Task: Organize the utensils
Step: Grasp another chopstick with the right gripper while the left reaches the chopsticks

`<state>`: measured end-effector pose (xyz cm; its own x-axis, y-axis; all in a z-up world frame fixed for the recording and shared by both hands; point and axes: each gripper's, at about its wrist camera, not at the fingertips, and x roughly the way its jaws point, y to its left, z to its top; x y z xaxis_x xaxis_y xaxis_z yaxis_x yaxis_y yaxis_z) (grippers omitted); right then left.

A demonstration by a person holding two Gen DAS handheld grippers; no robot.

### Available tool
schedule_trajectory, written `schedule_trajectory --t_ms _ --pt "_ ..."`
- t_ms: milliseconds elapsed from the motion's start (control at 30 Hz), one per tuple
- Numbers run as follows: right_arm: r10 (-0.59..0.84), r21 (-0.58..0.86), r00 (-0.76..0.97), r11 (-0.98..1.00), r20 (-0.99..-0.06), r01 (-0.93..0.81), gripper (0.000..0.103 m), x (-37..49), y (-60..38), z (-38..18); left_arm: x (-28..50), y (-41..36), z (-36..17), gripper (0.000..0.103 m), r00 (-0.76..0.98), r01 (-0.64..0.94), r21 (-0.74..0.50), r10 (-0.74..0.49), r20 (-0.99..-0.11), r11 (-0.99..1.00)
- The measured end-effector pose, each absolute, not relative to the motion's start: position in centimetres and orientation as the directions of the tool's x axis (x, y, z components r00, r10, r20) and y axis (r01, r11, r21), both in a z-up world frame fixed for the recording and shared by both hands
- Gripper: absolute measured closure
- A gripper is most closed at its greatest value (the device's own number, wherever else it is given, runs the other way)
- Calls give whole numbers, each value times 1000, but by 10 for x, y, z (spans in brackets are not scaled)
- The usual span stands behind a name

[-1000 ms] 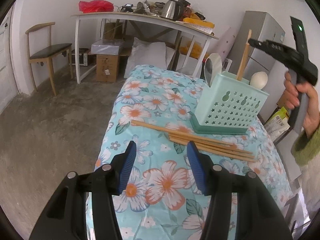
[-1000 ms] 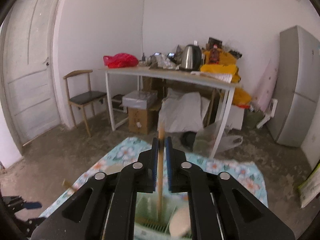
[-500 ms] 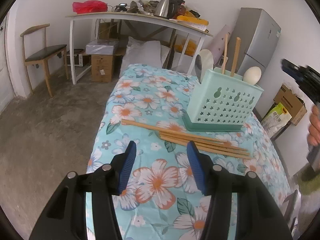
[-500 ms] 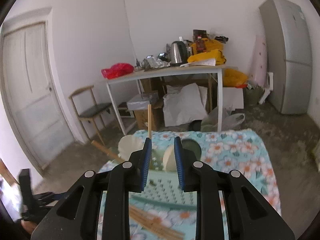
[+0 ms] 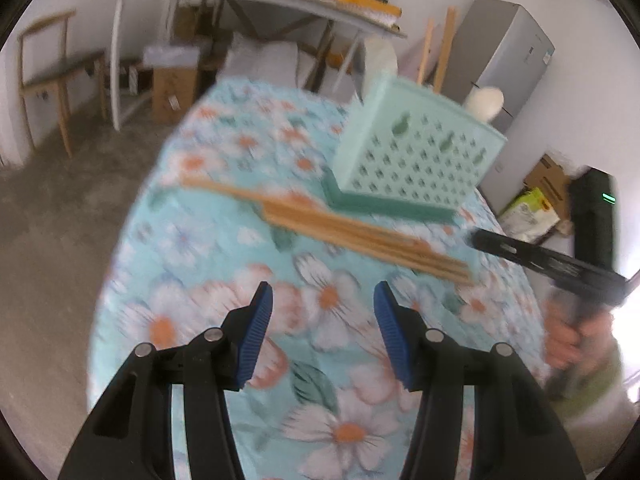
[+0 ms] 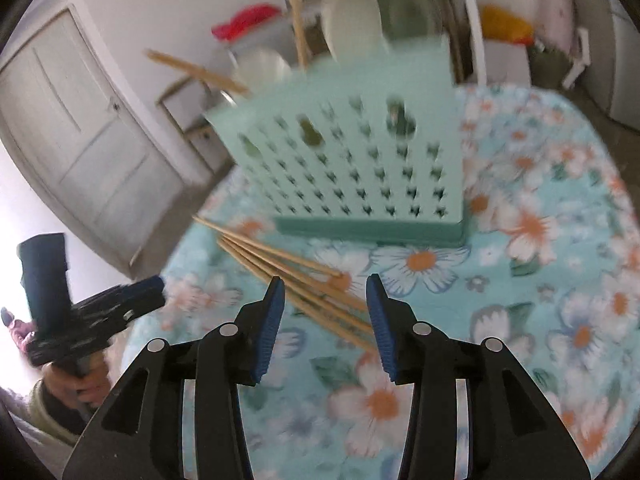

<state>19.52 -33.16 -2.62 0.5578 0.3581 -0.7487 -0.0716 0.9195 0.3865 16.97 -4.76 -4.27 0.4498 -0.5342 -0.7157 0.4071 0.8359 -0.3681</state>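
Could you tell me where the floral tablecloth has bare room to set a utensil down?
The floral tablecloth is bare on the near side of the loose chopsticks, and also beyond the mint utensil holder toward the far edge. It is crowded where the chopsticks lie right along the holder's base.

Chopsticks (image 6: pixel 304 284) at 12 o'clock of the right wrist view: pale matt wood. Perforated holder (image 6: pixel 352 164): smooth mint plastic. Tablecloth (image 6: pixel 540 280): floral cloth. Gripper pads (image 5: pixel 256 332): ribbed blue, seemingly rubber.
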Motion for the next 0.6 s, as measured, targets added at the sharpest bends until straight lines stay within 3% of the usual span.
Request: schedule_trajectory --t_ms 133,333,600 --pt "394 423 438 905 -808 -34 62 229 -337 -61 163 -53 -57 57 379 405 -417 -565 -733 814" --pt "503 520 324 853 -801 -38 66 201 -319 -61 161 -48 -69 66 317 389 -465 -589 -743 795" --pt "599 592 243 799 -763 -108 68 158 -263 -46 160 -36 -70 67 290 365 -494 -601 -745 789"
